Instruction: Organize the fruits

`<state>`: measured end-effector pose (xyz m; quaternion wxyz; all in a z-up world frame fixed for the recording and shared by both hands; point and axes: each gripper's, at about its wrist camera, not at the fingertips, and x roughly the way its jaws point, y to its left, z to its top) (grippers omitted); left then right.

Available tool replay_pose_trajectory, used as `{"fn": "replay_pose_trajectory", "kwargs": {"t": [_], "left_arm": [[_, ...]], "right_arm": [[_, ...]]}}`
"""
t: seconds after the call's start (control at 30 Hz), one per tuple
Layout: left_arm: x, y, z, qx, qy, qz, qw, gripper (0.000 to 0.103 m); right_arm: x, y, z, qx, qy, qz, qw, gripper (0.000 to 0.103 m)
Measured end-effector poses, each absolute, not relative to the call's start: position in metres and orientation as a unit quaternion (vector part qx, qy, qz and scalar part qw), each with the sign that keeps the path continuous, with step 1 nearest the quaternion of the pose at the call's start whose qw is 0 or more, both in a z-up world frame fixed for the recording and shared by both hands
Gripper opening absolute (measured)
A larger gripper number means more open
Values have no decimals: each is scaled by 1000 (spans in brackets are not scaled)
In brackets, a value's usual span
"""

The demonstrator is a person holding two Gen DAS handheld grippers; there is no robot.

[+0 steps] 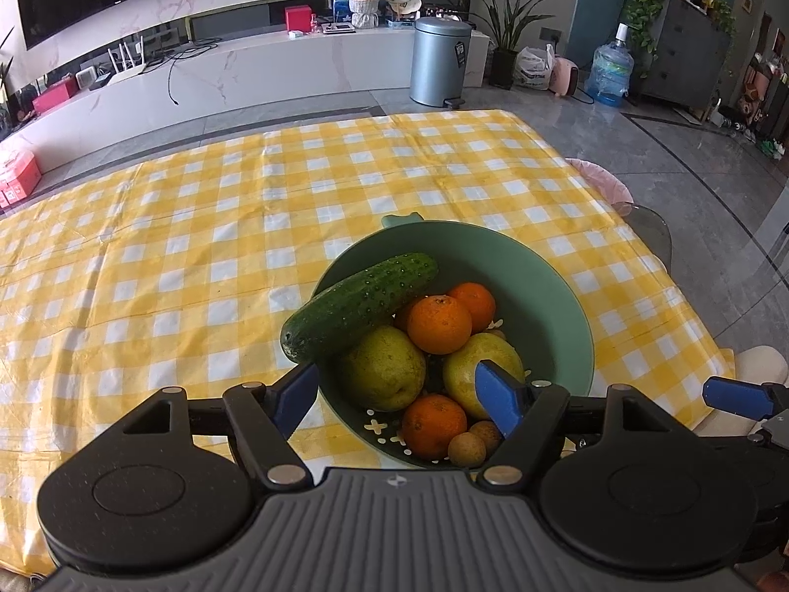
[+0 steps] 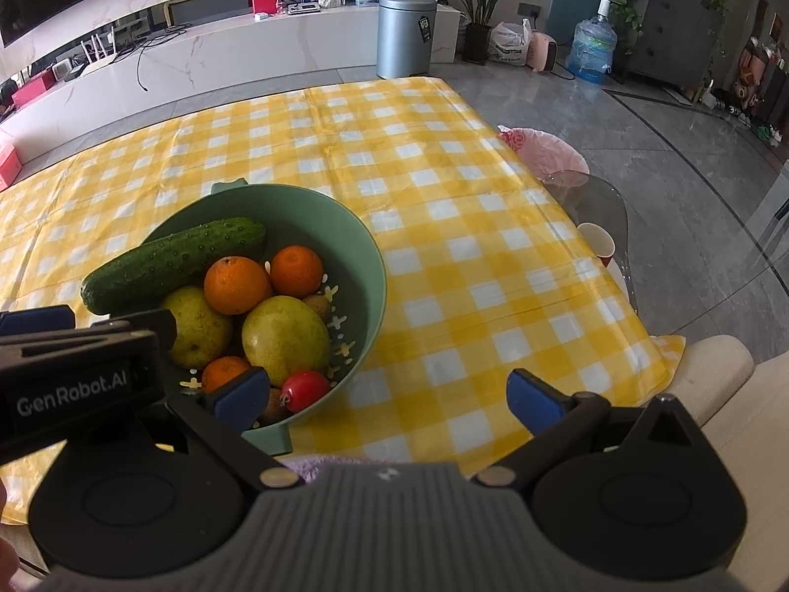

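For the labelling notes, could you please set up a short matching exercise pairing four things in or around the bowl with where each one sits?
Things:
1. cucumber
2. red tomato
3. paper cup
4. bin

Places:
A. on the floor beyond the table
B. off the table's right edge
C. low in the green bowl, at its near rim
D. on top of the fruit, one end over the bowl's left rim

Pairs: 1-D, 2-C, 3-B, 4-A
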<state>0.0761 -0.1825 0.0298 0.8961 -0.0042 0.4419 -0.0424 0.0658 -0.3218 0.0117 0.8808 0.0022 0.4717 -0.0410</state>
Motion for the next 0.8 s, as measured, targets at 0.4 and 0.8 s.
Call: {"fn": "replay_pose_trajectory", "kwargs": {"t": [0.4, 0.8], "left_arm": [[75, -182, 30, -3, 435, -37, 900, 86], [76, -180, 28, -4, 437, -36, 899, 86]], "right_arm": [[66, -320, 13, -5, 466, -42, 884, 99], [67, -318, 11, -13, 465, -42, 884, 99]]}}
